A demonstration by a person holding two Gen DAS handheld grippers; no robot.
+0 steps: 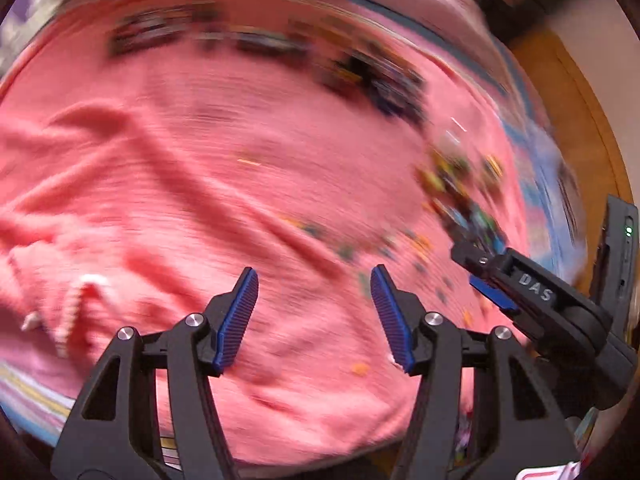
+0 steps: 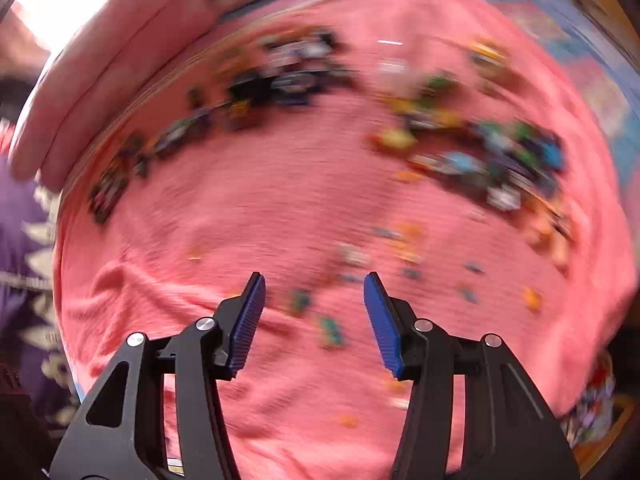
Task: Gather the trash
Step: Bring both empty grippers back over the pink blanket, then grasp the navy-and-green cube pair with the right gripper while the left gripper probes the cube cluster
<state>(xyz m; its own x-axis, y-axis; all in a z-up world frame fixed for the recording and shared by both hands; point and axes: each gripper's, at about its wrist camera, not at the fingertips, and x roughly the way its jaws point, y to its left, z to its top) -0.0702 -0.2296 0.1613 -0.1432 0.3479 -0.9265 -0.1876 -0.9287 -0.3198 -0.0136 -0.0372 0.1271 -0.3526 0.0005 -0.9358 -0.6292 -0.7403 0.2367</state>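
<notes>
Both views are motion-blurred. A pink blanket [image 1: 200, 184] covers a bed, and dark and coloured wrappers [image 2: 288, 76] lie scattered on it, with a second pile of wrappers [image 2: 500, 152] at the right. Small scraps [image 2: 332, 330] dot the cloth near my right gripper [image 2: 314, 280], which is open and holds nothing. My left gripper [image 1: 314, 276] is open over bare blanket, with nothing between its fingers. In the left wrist view the right gripper [image 1: 480, 264] enters from the right, close to a wrapper pile [image 1: 460, 192]. A further wrapper row [image 1: 248, 40] lies far back.
A pink pillow [image 2: 120, 60] lies at the bed's far left edge. A patterned blue sheet [image 1: 532, 148] shows beyond the blanket, then wooden floor [image 1: 572, 88]. Purple patterned cloth [image 2: 28, 240] hangs at the left.
</notes>
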